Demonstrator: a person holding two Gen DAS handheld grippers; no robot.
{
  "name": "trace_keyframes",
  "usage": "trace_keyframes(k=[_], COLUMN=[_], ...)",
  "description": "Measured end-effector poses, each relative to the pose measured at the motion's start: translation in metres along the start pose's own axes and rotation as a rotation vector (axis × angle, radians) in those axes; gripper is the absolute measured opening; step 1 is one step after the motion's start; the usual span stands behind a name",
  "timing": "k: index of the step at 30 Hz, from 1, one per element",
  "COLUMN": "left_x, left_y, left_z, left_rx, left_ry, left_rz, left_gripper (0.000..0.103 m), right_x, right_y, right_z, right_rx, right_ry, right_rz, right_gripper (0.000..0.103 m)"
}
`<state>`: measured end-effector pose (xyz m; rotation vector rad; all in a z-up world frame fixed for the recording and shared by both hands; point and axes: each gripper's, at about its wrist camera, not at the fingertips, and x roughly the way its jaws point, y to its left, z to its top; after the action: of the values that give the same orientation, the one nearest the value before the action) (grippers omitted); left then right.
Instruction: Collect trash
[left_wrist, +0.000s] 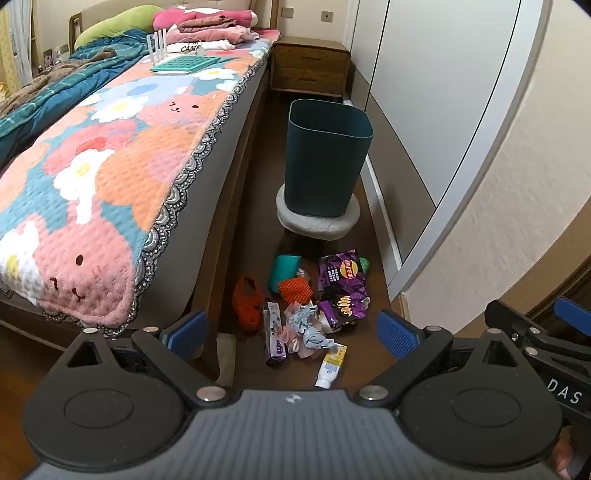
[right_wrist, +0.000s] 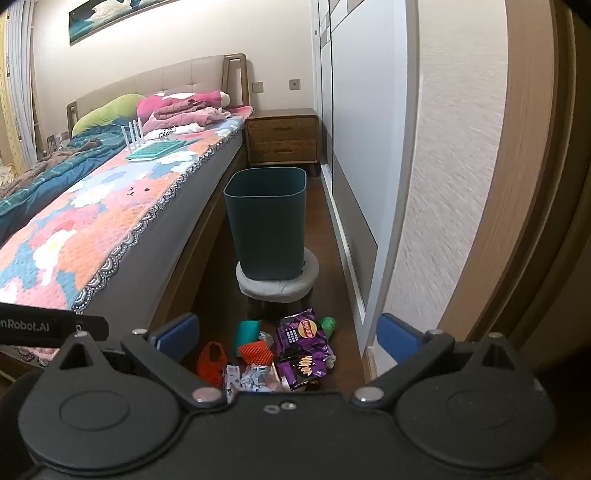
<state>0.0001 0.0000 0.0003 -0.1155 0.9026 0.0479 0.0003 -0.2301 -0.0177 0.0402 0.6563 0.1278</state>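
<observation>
trash pile (left_wrist: 310, 314) on floor before bin (left_wrist: 327, 158) on stool (left_wrist: 317, 221), left hand-held gripper (left_wrist: 291, 332) and right hand-held gripper (right_wrist: 288, 338) both spread, empty

Soft even indoor light, strong fisheye bending at edges; right view's wall (right_wrist: 461, 184) motion-blurred

White capitals "DAS" run along the black body of the right gripper (left_wrist: 554, 354), seen at the right edge of the left wrist view. In the right wrist view, white lettering "nRobot.AI", its start cut off by the frame, stands on the black bar of the left gripper (right_wrist: 55, 328). A white folded cloth (left_wrist: 188, 47) on the bed, beyond the teal grid tray (left_wrist: 184, 63), bears partial dark letters "CAM". The red-and-yellow round logo on the purple crisp bag (left_wrist: 341, 280) is too small to read.
</observation>
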Motion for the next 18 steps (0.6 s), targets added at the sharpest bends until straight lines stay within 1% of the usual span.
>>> trace_keyframes(k=[4,5,8,12,18], left_x=[-0.0016,-0.0005,-0.0009,0.0042,0.0014], left_y=[-0.0003,-0.0003,0.0003,0.0072,0.0006], left_z=[-0.0004,0.0003,0.0005,-0.0022,-0.0010], left_rx=[0.006,-0.001,-0.001,-0.004,-0.005], left_ry=[-0.008,0.002,0.004,0.002,0.006], left_rz=[-0.006,0.006,0.010,0.005,0.007], left_gripper=[0.099,0.099,0.099,0.099,0.099], right_x=[0.0012,0.0015,0.0000,0.0001,-0.0003], right_y=[0.0006,0.0004,-0.0004,0.0001,-0.0006], right_z=[-0.0007,-0.0008,0.0014,0.0010,0.0020], right_rx=[-0.007,-0.006,-0.009,-0.012,-0.009], right_ry=[0.009,0.010,0.006,0.005,0.006], right_rz=[0.001,0.003,0.001,-0.001,0.004], right_gripper=[0.103,0.102,0.102,0.102,0.102])
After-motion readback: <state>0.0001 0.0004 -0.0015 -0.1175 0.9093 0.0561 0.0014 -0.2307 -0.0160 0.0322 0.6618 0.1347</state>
